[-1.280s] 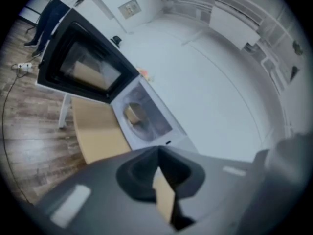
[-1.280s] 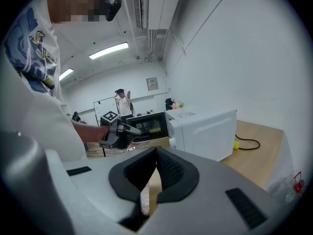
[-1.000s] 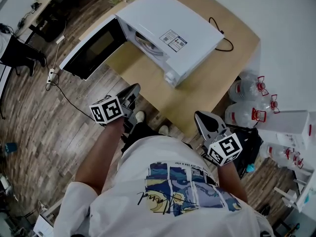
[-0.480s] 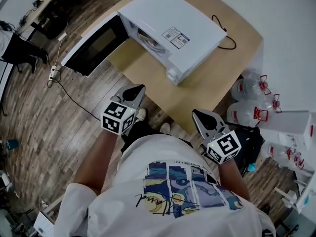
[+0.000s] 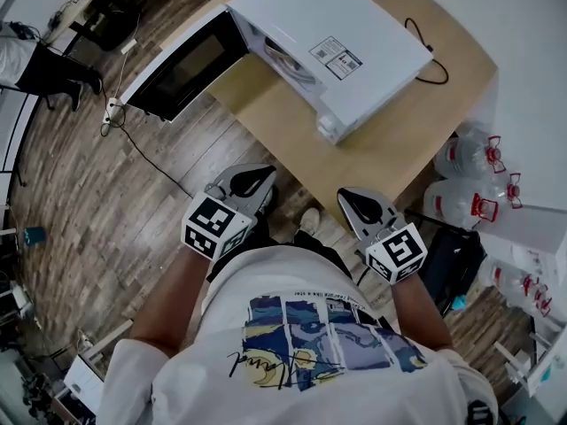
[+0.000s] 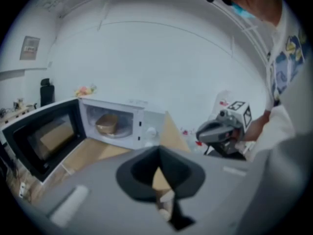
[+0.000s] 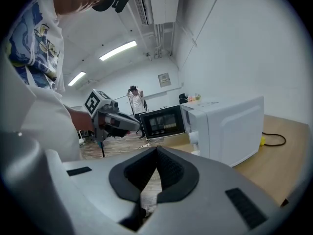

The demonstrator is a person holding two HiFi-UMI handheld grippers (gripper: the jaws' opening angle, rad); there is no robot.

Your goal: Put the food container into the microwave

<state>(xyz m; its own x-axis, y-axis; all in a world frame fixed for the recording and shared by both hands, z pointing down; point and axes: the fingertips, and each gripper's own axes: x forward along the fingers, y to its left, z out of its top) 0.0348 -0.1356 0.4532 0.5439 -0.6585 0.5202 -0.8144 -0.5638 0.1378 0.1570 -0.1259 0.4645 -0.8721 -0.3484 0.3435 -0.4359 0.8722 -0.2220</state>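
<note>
Nearest: the person's white printed T-shirt (image 5: 301,343), forearms drawn in close. Two grippers sit side by side just ahead of the body. The left gripper (image 5: 257,181) is over the plank floor (image 5: 106,220), its tongs closed tip to tip with nothing between them. The right gripper (image 5: 354,204) is by the near edge of the table (image 5: 416,140) — tongs likewise pressed together, empty.

On the floor right of the table stand two large clear water jugs (image 5: 462,156) with red handles, one just beside the other. More bottles lie nearer on the right; their count is unclear.

Farther out, one white microwave (image 5: 354,42) sits on the light wooden table, its door (image 5: 186,69) swung wide to the left. Inside is one food container (image 6: 108,123), tan and low, sitting on the glass turntable in the cavity — well apart from both grippers.

Far side: one black cord (image 5: 434,56) loops on the tabletop behind the microwave. Far left is one power strip (image 5: 113,109) with a cable trailing across the floor.
</note>
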